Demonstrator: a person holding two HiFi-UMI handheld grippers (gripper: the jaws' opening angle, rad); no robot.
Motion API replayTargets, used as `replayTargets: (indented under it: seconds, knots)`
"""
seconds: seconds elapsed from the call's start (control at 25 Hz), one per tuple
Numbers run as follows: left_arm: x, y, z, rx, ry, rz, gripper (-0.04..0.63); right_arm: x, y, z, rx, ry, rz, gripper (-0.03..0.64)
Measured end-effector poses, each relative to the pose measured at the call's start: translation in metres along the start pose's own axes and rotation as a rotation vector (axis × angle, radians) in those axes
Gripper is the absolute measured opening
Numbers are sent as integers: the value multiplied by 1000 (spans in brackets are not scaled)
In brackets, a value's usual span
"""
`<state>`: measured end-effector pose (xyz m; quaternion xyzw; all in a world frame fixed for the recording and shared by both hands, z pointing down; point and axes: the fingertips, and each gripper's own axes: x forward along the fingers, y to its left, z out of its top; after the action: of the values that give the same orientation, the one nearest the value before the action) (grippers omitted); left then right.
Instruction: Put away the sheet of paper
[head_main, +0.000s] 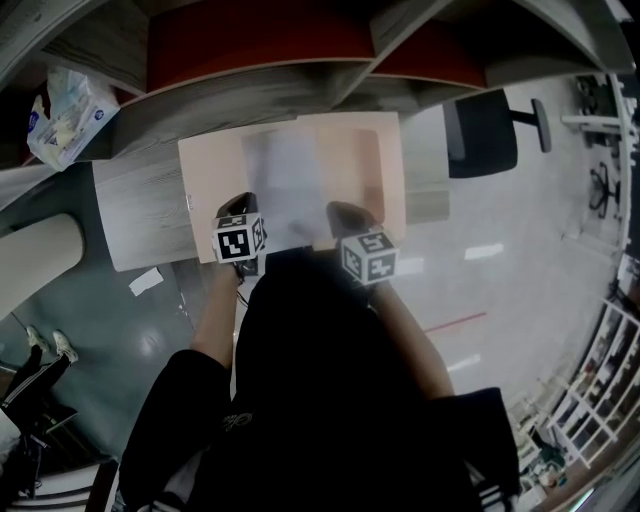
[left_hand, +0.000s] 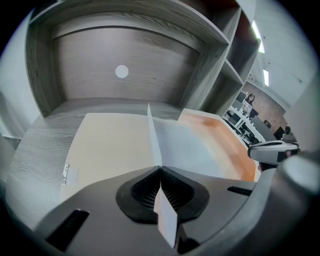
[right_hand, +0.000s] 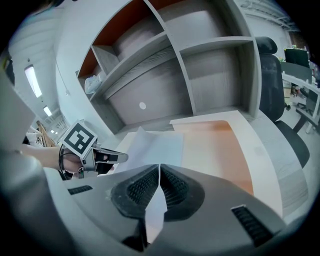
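Sheet of paper (head_main: 285, 190) spread over a peach-coloured board (head_main: 360, 165), which lay on the grey wood-grain desk (head_main: 140, 215) below the shelf unit (head_main: 250, 95). The left gripper (left_hand: 160, 172) had its jaws pressed together on the near left part of the sheet, a thin edge of paper pinched upright between the pads. The right gripper (right_hand: 158, 172) was clamped likewise on the near right part. A black office chair (head_main: 482, 130) stood to the right of the desk
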<state>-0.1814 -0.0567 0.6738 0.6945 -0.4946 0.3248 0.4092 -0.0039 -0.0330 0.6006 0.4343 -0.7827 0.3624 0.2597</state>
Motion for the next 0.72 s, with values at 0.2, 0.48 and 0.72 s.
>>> replayTargets:
  seconds: [0.2, 0.48, 0.72]
  knots:
    - [1, -4, 2, -2, -2, -2, 46, -5, -4, -5, 13, -6, -13, 25]
    - [2, -14, 9, 8, -7, -24, 46, -8, -7, -6, 40, -12, -20, 25]
    - [4, -17, 11, 12, -8, -22, 46, -11, -8, -8, 40, -10, -29, 25]
